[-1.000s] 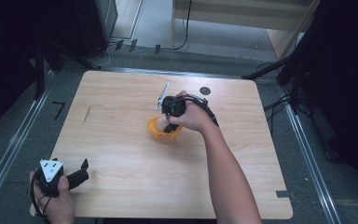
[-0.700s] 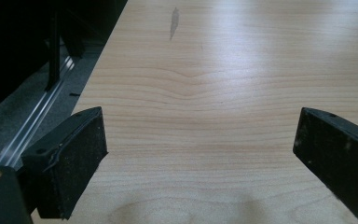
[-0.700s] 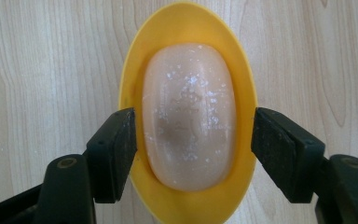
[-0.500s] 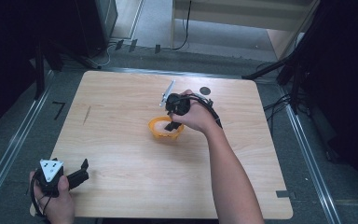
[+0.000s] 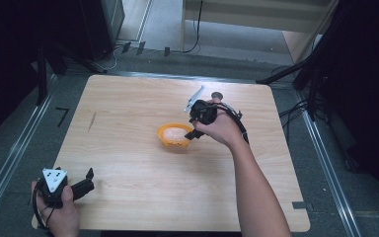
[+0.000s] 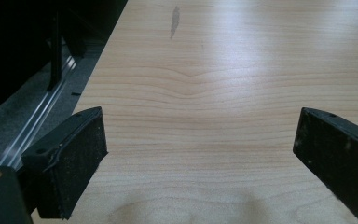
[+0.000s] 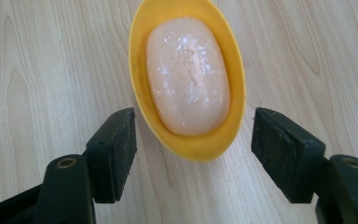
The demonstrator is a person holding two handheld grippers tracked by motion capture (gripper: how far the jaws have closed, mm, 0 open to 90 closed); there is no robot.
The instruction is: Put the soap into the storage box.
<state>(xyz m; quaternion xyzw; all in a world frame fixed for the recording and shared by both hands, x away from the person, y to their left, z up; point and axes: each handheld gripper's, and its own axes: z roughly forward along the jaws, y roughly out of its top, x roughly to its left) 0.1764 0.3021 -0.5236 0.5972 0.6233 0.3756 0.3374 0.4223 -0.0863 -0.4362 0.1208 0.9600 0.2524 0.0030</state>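
A pale bar of soap (image 7: 188, 74) lies lengthwise in a yellow oval dish (image 7: 140, 56) near the middle of the worktop (image 5: 128, 113), cradled so it cannot slide off. The right gripper (image 7: 193, 149) hangs just above the dish's near end, its jaws spread wider than the dish and touching nothing, probably lined up to straddle it. The left gripper (image 6: 196, 154), jaws wide apart over bare wood, idles at the near left corner, well apart from the dish.
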